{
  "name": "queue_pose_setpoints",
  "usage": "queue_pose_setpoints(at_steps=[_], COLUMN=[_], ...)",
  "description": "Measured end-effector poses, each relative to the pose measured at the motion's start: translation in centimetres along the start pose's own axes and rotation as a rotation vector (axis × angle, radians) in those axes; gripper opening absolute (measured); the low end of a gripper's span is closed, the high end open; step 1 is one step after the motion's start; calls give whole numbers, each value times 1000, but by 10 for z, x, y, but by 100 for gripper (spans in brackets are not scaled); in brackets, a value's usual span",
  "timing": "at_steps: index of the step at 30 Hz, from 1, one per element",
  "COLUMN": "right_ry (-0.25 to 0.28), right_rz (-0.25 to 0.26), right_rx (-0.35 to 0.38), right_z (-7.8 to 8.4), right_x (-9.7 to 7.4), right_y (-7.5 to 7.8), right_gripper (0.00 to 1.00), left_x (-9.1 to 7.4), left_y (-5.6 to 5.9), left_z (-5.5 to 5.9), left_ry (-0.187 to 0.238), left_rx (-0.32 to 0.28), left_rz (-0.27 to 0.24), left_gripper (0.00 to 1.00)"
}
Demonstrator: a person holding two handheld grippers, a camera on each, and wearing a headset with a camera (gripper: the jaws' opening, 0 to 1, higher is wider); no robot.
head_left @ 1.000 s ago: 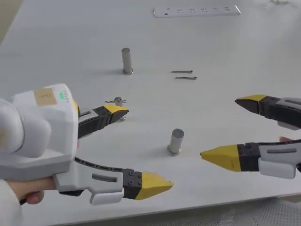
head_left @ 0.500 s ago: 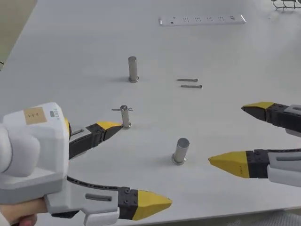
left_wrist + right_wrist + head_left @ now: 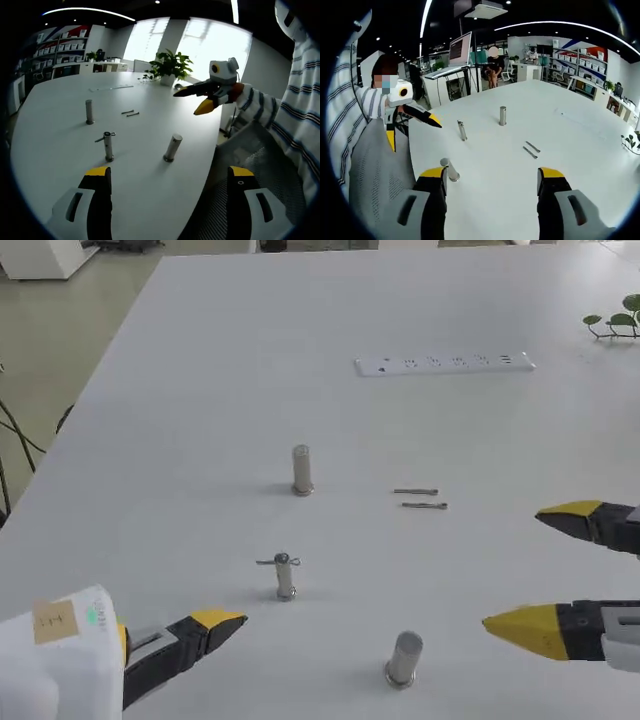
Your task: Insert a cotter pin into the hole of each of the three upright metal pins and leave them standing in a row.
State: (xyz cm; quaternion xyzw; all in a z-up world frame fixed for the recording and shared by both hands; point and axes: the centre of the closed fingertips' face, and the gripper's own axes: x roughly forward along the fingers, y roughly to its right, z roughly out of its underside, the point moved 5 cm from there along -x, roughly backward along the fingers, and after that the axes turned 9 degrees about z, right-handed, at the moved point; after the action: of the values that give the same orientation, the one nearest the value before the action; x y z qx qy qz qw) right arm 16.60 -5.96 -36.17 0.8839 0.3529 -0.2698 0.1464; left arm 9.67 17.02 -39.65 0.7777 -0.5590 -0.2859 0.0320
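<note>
Three upright metal pins stand on the white table (image 3: 180,440). The far pin (image 3: 301,470) and the near pin (image 3: 403,658) are bare. The middle pin (image 3: 285,576) has a cotter pin through its top. Two loose cotter pins (image 3: 420,499) lie to the right of the far pin. My left gripper (image 3: 167,175) is open and holds nothing; one of its fingers (image 3: 190,632) sits near and to the left of the middle pin. My right gripper (image 3: 540,570) is open and holds nothing, hovering right of the near pin.
A white power strip (image 3: 445,364) lies at the back of the table, and a small plant (image 3: 615,324) sits at the far right edge. The table's left edge drops to the floor. A person in a striped sleeve (image 3: 295,115) stands behind the right gripper.
The head camera has tilted up, so everything sits lower in the picture. My left gripper has drawn back from the middle pin toward me. Both grippers remain open.
</note>
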Motion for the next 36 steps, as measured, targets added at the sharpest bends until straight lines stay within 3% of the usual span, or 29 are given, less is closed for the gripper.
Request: queue_pose_setpoints(at_steps=[2,4,9,15,23,27,32,36], right_ry=[-22,-10,-51,-110,-182,-257,-291,-319], right_rz=[-41,-29,-21,-50,-97,-109,-129,-134], right_rx=[16,-3,-29,-95,-177,-268,-296,-314], right_z=[-3,-7,-13,-19,-18,-13,-11,-7], right_x=[3,6,18,32,50,58,70,81], right_y=[3,8,23,31,37,41,44,48], right_gripper=[67,64,61,60,57,55,50,40], left_x=[0,0,2,1,-4,-7,-8,-8], left_y=[0,1,3,7,8,7,9,12], left_z=[0,0,7,7,11,10,13,15], left_ry=[9,18,4,14,5,18,20,18], left_rx=[-10,-25,-48,-62,-62,-65,-69,-65], left_rz=[-10,-9,-13,-17,-28,-45,-48,-34], left_gripper=[95,95,95,94,93,93,93,91])
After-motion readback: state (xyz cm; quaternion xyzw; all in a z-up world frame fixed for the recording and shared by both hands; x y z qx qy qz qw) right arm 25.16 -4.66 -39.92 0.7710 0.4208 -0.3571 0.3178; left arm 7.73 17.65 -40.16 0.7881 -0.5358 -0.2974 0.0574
